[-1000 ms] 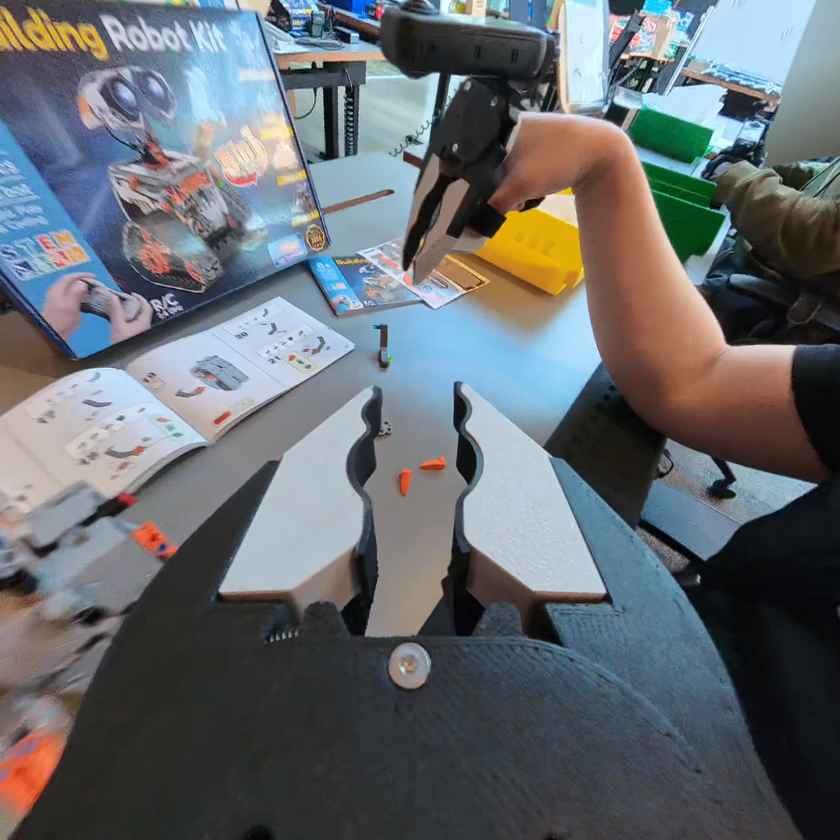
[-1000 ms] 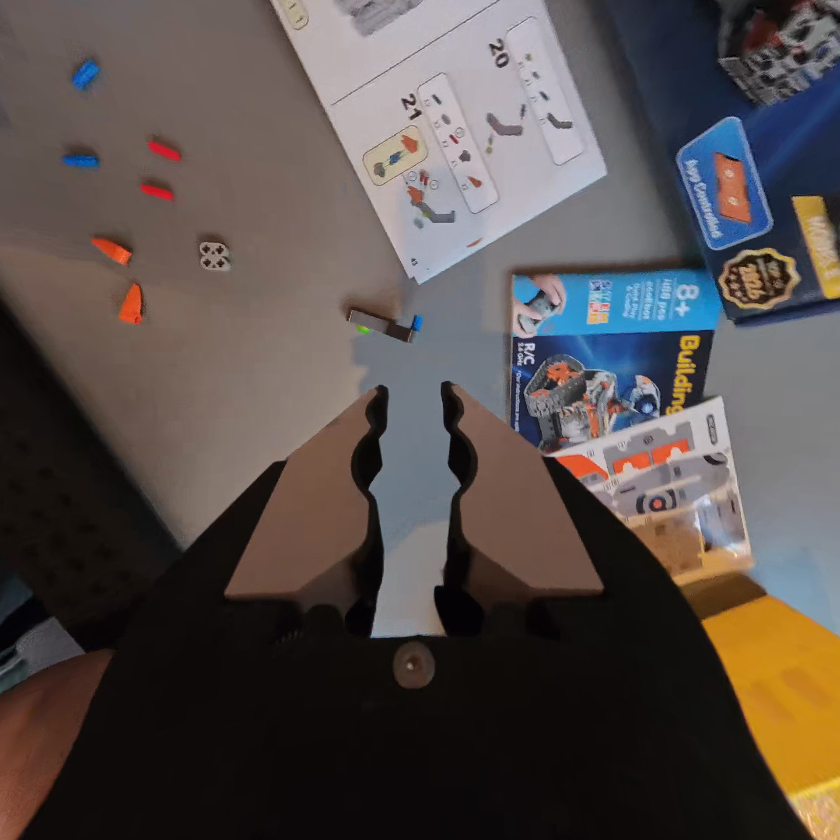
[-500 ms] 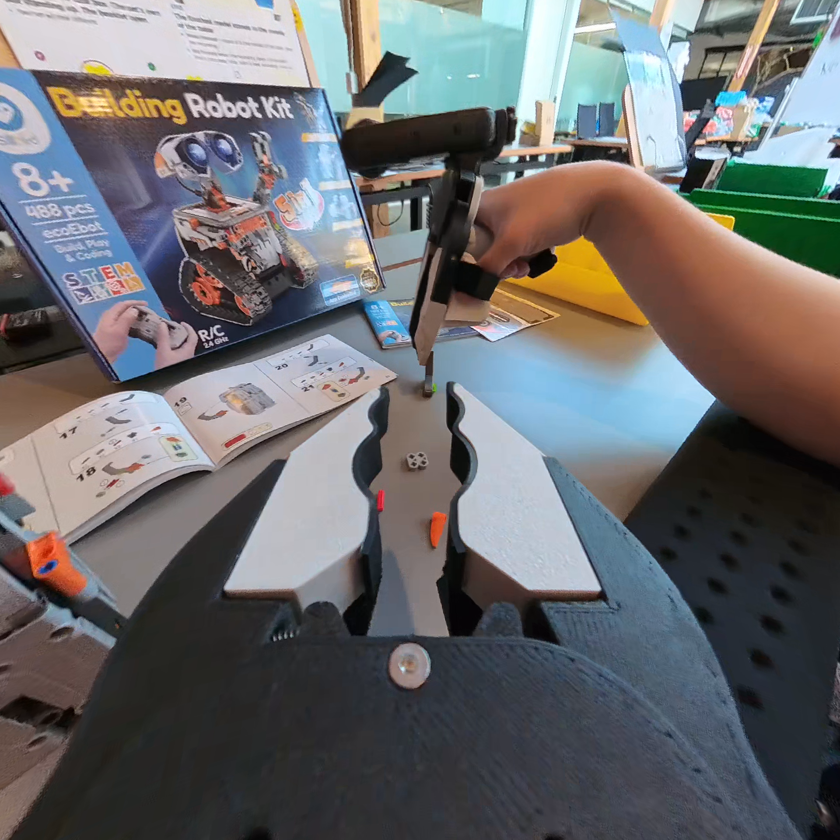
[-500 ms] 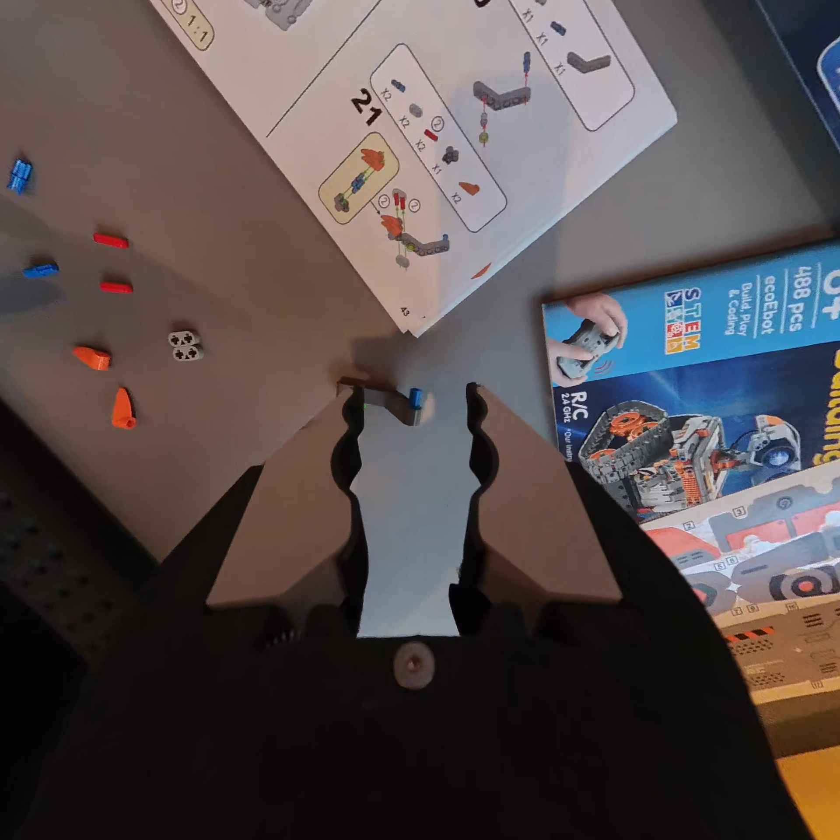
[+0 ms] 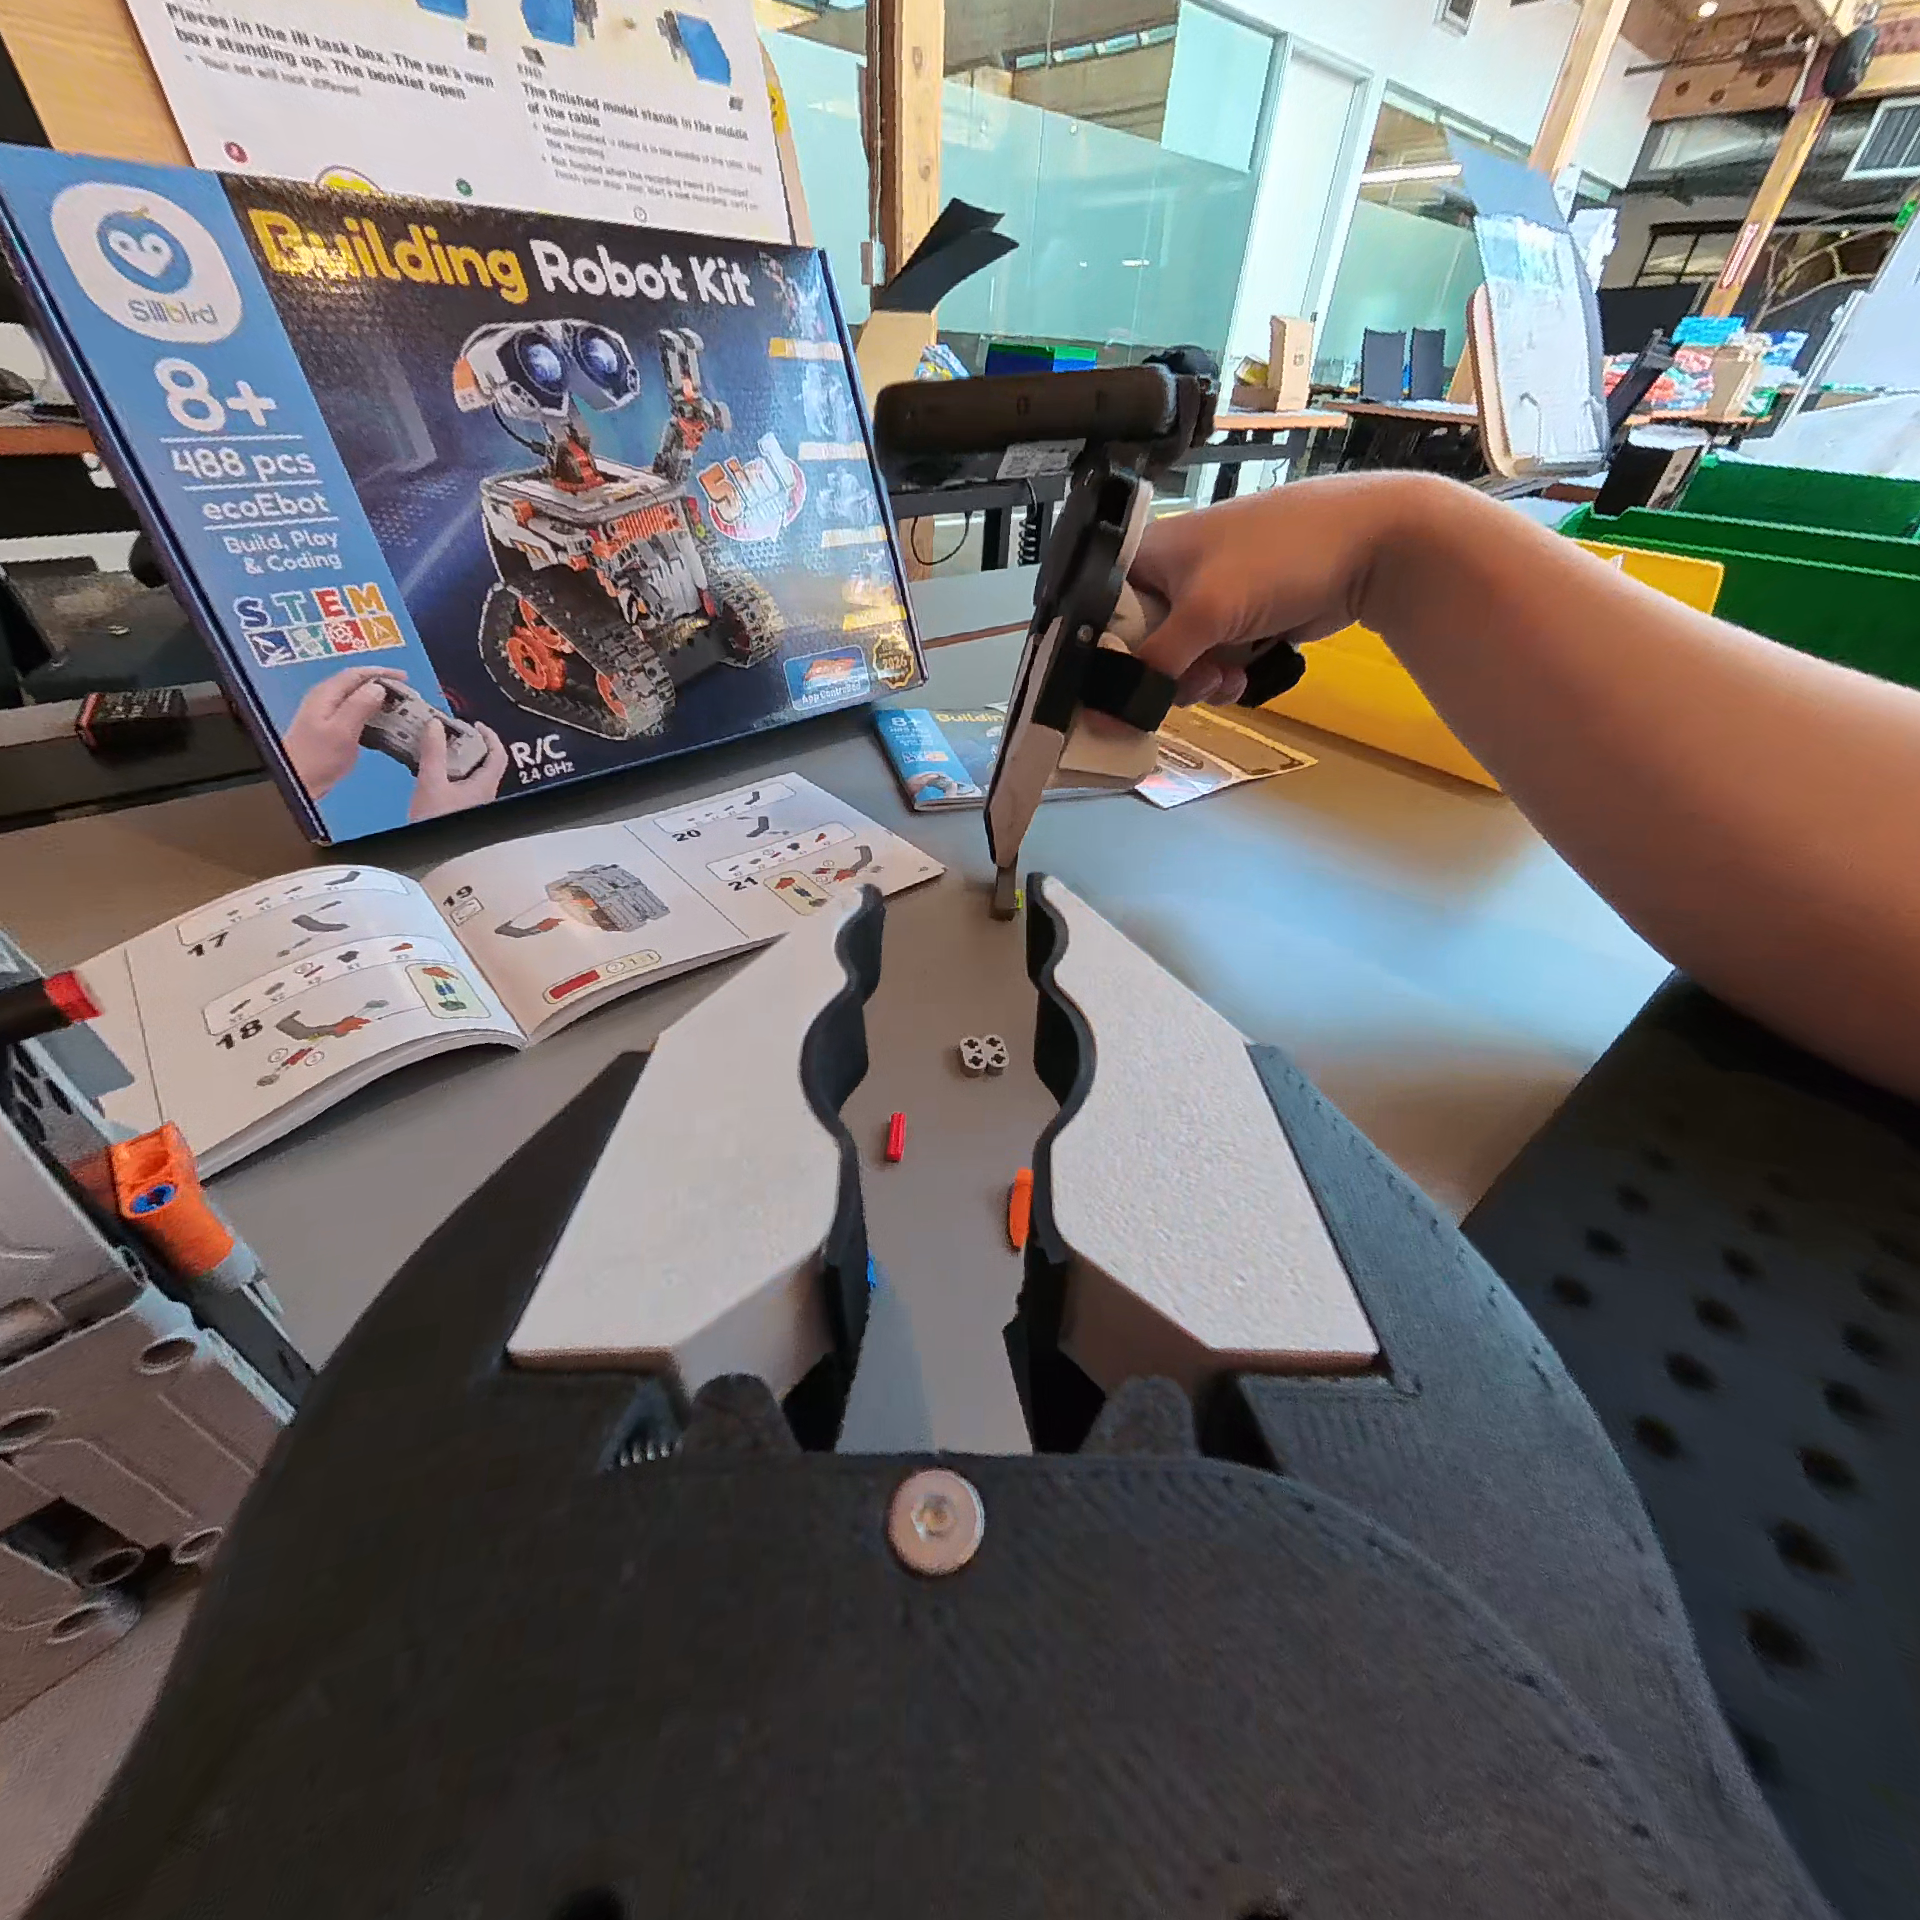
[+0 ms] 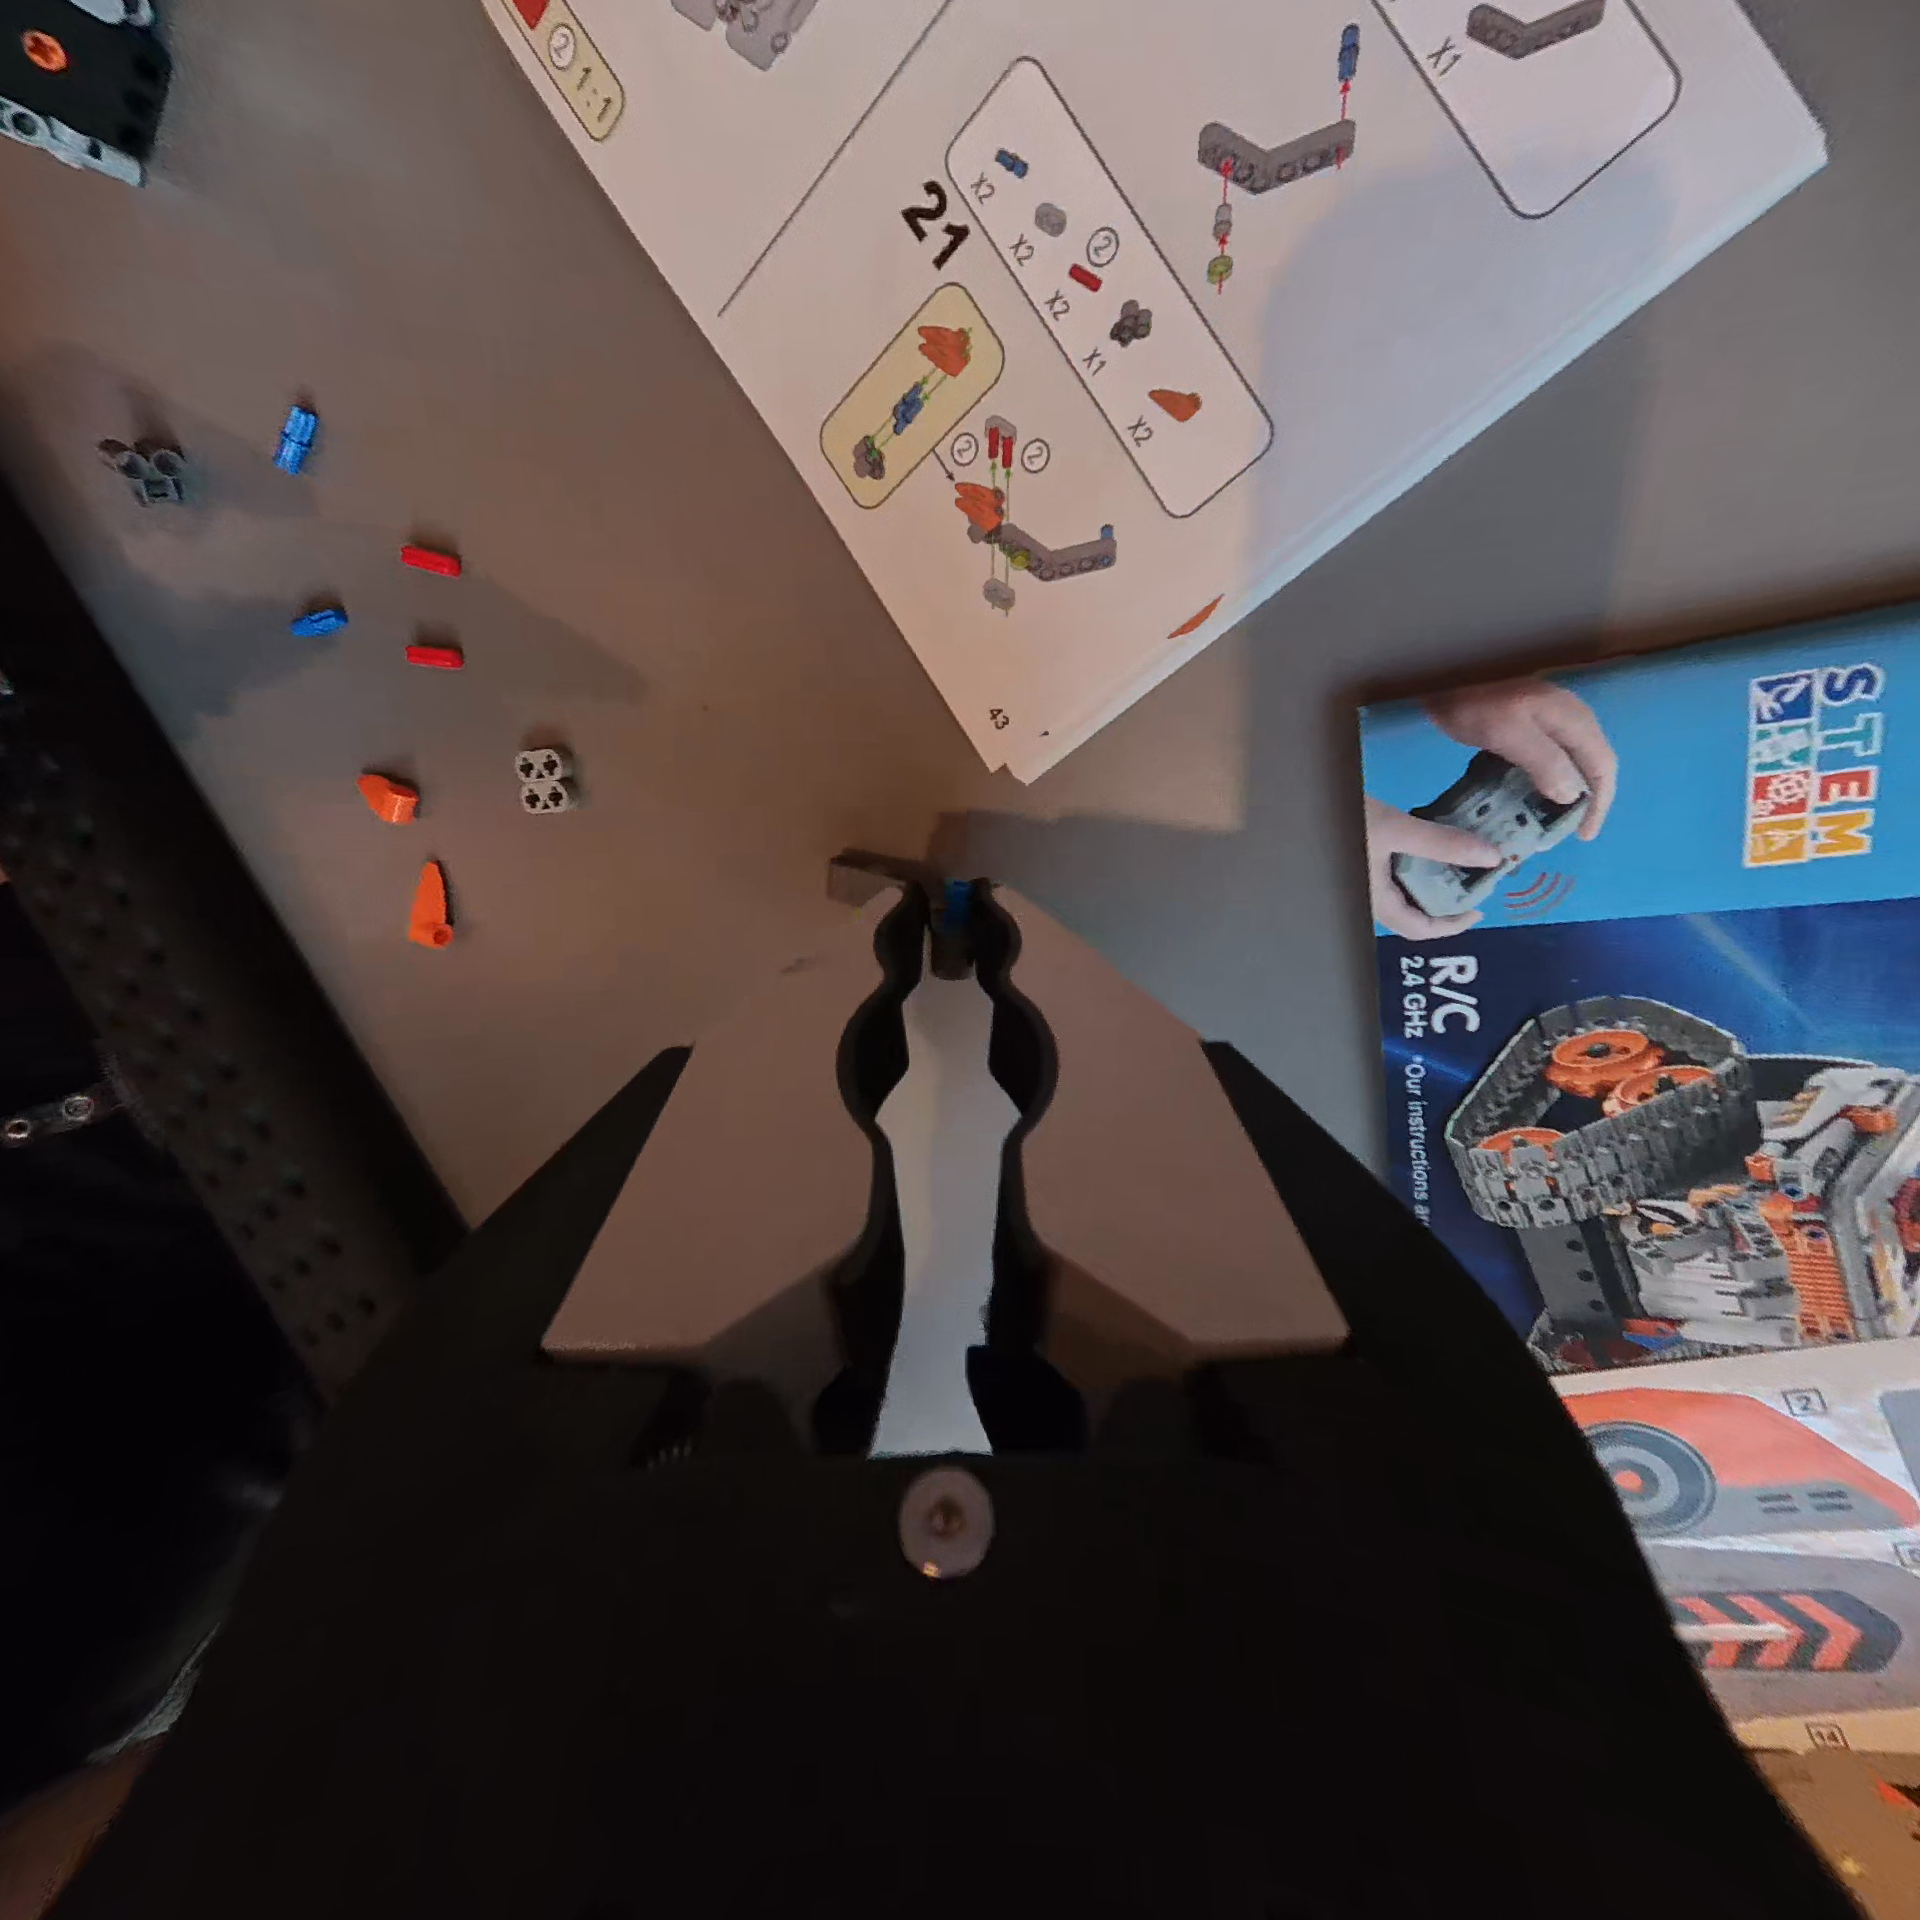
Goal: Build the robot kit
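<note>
My right gripper (image 6: 948,920) points straight down at the grey table (image 6: 675,935) and is shut on a small grey angled beam (image 6: 868,876) with a blue pin (image 6: 956,902) at its end. The left wrist view shows it too (image 5: 1006,891), tips on the table. My left gripper (image 5: 951,914) is open and empty, held low over loose parts: a grey connector (image 5: 982,1052), a red pin (image 5: 895,1135) and an orange cone (image 5: 1019,1205). The same parts lie left of the right gripper: the connector (image 6: 545,779), red pins (image 6: 431,559), blue pins (image 6: 298,438), orange cones (image 6: 428,906).
An open instruction booklet (image 5: 457,956) lies left of the grippers. A blue kit box (image 5: 457,499) stands behind it. A blue leaflet (image 6: 1662,987) lies at the right. A partly built grey model (image 5: 94,1351) sits at the left edge. Yellow (image 5: 1455,665) and green bins (image 5: 1808,561) stand far right. Tip to tip, the grippers are about 20 cm apart.
My right gripper came down onto the grey beam and closed on its blue-pin end. My left gripper lowered and moved forward over the loose parts, still open.
</note>
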